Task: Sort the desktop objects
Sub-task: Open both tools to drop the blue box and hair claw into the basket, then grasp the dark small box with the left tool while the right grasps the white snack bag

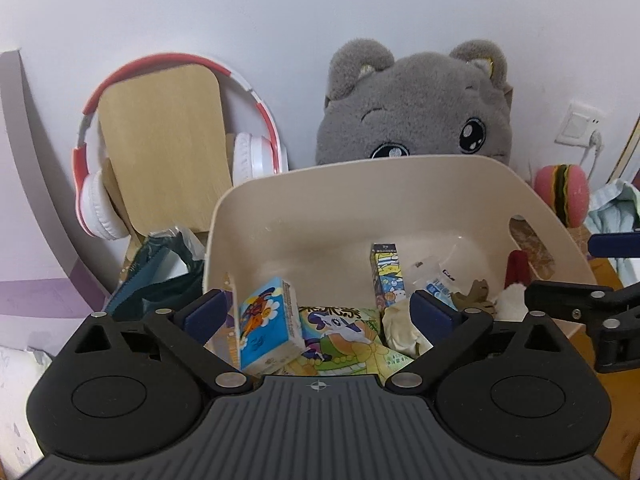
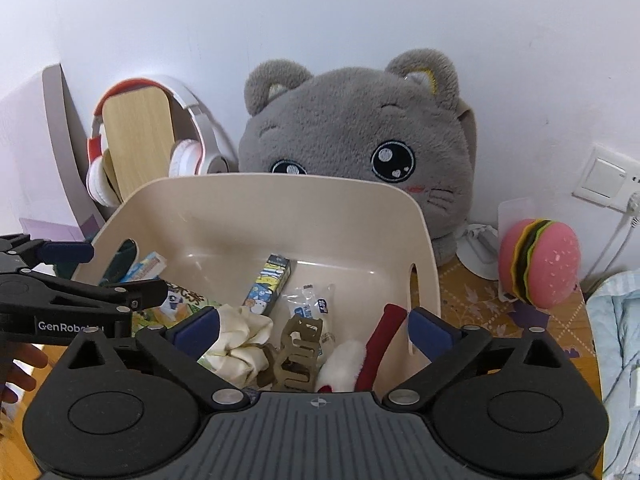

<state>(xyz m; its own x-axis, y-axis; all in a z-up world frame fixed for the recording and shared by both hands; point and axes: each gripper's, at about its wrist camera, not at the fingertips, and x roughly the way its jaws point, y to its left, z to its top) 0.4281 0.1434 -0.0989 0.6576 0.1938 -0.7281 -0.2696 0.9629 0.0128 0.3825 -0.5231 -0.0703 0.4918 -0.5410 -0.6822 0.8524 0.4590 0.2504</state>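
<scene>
Tabletop (image 2: 480,300): a yellow-brown patterned surface is seen to the right of the bin; the rest is covered by objects.
Wall (image 2: 320,20): plain white, directly behind the tabletop; a white socket plate (image 2: 604,180) with a plugged cable is noted at right.
Bin (image 1: 360,208): a cream plastic tub with a slotted handle in its side wall, placed in front of the plush.
Bin contents: a blue-and-white tissue pack (image 1: 268,324) is seen tilted between the left claw's fingers, untouched by the pads; a cartoon snack packet (image 1: 340,336) lies beneath it; a slim illustrated box (image 2: 268,284), a cream scrunchie (image 2: 240,340), an olive hair clip (image 2: 296,352) and a red-and-white brush (image 2: 360,356) lie on the bin floor.
Left claw (image 1: 320,312): released, jaws spread wide above the bin.
Right claw (image 2: 314,326): released, jaws spread wide, nothing gripped; the brush and the clip lie below it.
Background: a grey cat plush (image 2: 360,152) rests against the wall; red-and-white headphones (image 1: 96,184) are hung over a wooden board (image 1: 168,140); a burger-shaped toy (image 2: 540,268) stands at right; pale blue cloth (image 2: 616,340) lies at the far right edge.
</scene>
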